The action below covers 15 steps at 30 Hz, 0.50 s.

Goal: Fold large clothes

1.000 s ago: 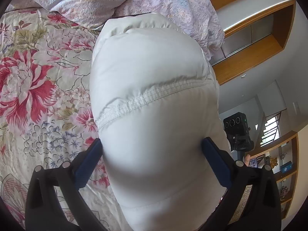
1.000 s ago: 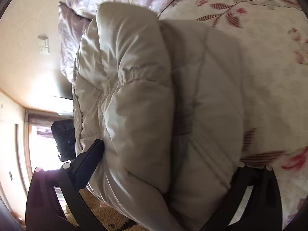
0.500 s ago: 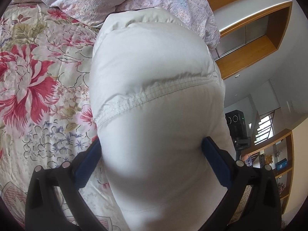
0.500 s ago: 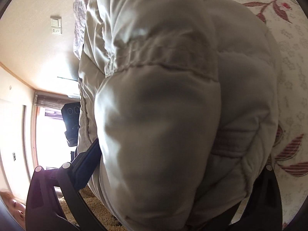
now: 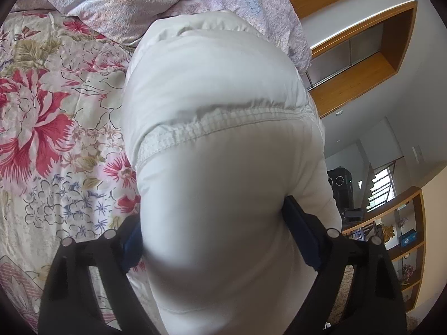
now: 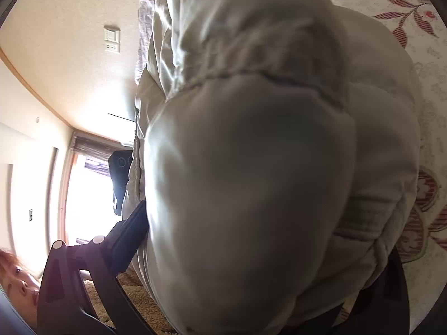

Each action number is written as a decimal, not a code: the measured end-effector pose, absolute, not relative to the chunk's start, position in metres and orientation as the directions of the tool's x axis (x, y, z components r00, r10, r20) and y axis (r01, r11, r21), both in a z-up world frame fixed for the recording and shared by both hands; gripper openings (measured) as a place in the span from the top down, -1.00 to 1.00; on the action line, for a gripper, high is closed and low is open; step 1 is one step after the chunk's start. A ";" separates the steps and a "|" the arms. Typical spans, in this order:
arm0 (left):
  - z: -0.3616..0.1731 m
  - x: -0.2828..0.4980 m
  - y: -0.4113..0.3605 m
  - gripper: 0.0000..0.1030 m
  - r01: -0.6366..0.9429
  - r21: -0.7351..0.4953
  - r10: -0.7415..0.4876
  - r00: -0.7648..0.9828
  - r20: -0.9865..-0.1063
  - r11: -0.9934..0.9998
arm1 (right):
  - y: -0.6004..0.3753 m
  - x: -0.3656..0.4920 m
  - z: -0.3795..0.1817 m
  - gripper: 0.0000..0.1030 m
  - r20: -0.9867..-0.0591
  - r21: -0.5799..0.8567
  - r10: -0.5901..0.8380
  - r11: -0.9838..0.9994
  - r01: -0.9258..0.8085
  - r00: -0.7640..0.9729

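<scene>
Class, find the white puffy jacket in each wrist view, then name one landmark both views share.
Left wrist: the white puffy jacket fills the centre, clamped in the left tool.
Right wrist: it fills the centre and right, clamped in the right tool.
Shared landmark: the floral bedspread.

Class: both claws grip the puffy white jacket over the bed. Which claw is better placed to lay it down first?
Probably the left claw: floral bedspread shows openly beside its white jacket; the right claw's view is mostly blocked.

off-white puffer jacket (image 5: 218, 184), red-and-pink floral bedspread (image 5: 50, 128), blue-padded black claw (image 5: 215, 240)
</scene>
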<state>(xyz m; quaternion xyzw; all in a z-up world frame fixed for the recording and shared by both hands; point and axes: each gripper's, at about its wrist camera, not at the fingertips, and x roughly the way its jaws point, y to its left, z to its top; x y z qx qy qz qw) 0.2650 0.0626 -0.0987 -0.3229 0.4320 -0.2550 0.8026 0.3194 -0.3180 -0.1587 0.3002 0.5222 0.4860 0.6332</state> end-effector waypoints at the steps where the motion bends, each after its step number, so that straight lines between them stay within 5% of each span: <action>1: -0.100 0.261 0.068 -0.67 0.132 -0.743 -0.692 0.500 -0.521 0.656 | -0.317 0.320 -0.157 -0.97 -0.358 0.891 0.933 0.335 -0.305 -0.021; 15: -0.066 0.246 0.146 -0.57 0.102 -0.694 -0.567 0.667 -0.484 0.713 | -0.248 0.373 -0.126 -0.89 -0.334 0.874 0.941 0.286 -0.393 -0.059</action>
